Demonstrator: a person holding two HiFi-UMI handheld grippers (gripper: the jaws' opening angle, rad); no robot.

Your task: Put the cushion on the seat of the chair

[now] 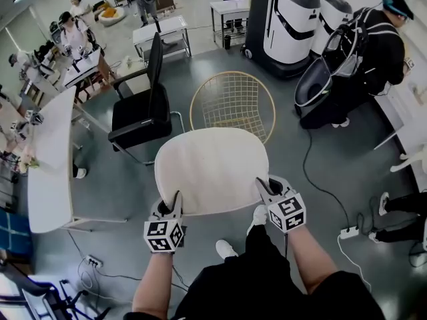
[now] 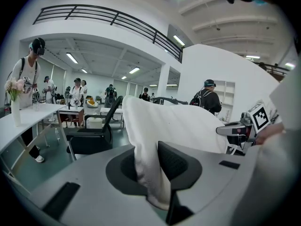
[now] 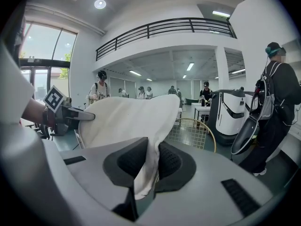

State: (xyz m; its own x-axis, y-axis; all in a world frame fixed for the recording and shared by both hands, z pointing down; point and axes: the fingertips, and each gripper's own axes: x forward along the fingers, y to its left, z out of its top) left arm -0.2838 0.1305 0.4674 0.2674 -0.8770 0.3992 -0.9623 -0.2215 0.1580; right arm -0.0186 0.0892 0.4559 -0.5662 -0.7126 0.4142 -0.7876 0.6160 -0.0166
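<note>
A round cream cushion (image 1: pixel 210 169) hangs flat in the air between my two grippers. My left gripper (image 1: pixel 175 204) is shut on the cushion's near left edge, and the cushion's cloth (image 2: pixel 153 164) is pinched between its pads. My right gripper (image 1: pixel 265 189) is shut on the near right edge, the cushion (image 3: pixel 141 168) folding down between its jaws. Just beyond the cushion stands the gold wire chair (image 1: pixel 233 103), its mesh seat partly hidden by the cushion's far edge. The chair's rim (image 3: pixel 207 128) also shows in the right gripper view.
A black office chair (image 1: pixel 143 105) stands left of the wire chair. A long white table (image 1: pixel 50 172) runs along the left. A person in black (image 1: pixel 373 52) stands at right by a white-and-black machine (image 1: pixel 287 22). A power strip (image 1: pixel 349 233) and cable lie on the floor.
</note>
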